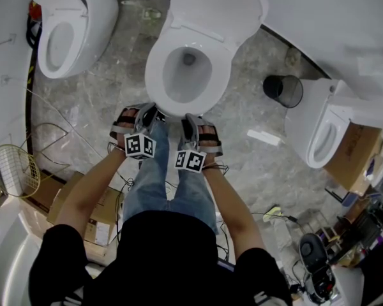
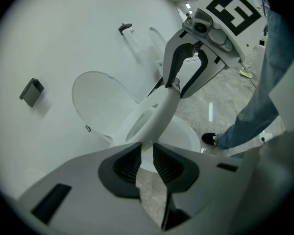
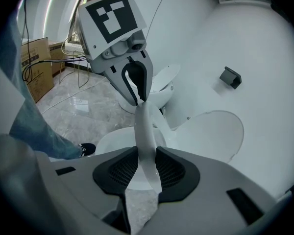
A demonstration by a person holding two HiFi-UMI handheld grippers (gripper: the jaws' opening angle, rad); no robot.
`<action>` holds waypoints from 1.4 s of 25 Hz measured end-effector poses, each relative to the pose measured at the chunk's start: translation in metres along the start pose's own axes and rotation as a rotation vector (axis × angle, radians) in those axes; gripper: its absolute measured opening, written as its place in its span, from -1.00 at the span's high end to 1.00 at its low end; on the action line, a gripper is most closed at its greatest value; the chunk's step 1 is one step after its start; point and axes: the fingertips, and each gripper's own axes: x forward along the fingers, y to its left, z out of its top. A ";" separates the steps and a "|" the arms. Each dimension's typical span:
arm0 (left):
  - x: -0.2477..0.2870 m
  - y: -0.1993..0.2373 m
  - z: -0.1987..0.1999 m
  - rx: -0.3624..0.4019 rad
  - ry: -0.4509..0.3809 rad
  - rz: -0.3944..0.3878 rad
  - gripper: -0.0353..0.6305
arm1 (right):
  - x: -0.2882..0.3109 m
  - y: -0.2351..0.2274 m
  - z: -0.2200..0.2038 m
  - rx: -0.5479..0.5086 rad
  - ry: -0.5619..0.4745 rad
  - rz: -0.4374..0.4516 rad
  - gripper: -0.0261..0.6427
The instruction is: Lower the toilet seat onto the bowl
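From the head view, the central toilet has its lid (image 1: 220, 8) standing up against the wall, and the white toilet seat (image 1: 220, 75) rings the bowl (image 1: 186, 75) in front of it. The left gripper (image 1: 152, 116) and the right gripper (image 1: 190, 123) sit side by side at the seat's front edge, nearest the person, whose jeans show directly below them. A black wastebasket (image 1: 283, 90) stands on the marble floor (image 1: 115, 81) to the right of the toilet. In the left gripper view, the left gripper (image 2: 146, 153) has its ribbed pads drawn close, pinching the front rim of the toilet seat (image 2: 159, 116). The seat runs up and away from the jaws, edge-on and tilted, between the raised lid (image 2: 95, 104) on the left and the bowl (image 2: 183, 138) lower right, so it is lifted clear of the bowl. Farther along the same rim, the right gripper (image 2: 175, 84) bites the seat. In the right gripper view, the right gripper (image 3: 146, 165) is clamped on the toilet seat (image 3: 146, 131), which passes straight between both pads and touches each. The left gripper (image 3: 138, 99) holds the rim just beyond. The lid (image 3: 213, 131) lies to the right and the bowl (image 3: 115, 141) to the left, behind the seat.
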 end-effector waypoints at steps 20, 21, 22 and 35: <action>0.013 -0.029 -0.024 -0.048 0.054 -0.044 0.69 | 0.017 0.035 -0.011 -0.022 0.034 0.071 0.48; 0.013 -0.030 -0.026 -0.057 0.056 -0.047 0.70 | 0.018 0.036 -0.011 -0.018 0.036 0.075 0.47; 0.014 -0.031 -0.027 -0.068 0.057 -0.052 0.71 | 0.019 0.036 -0.012 -0.011 0.037 0.080 0.46; 0.017 -0.020 -0.097 -1.263 0.032 -0.194 0.54 | 0.005 0.044 -0.070 0.995 0.091 0.208 0.29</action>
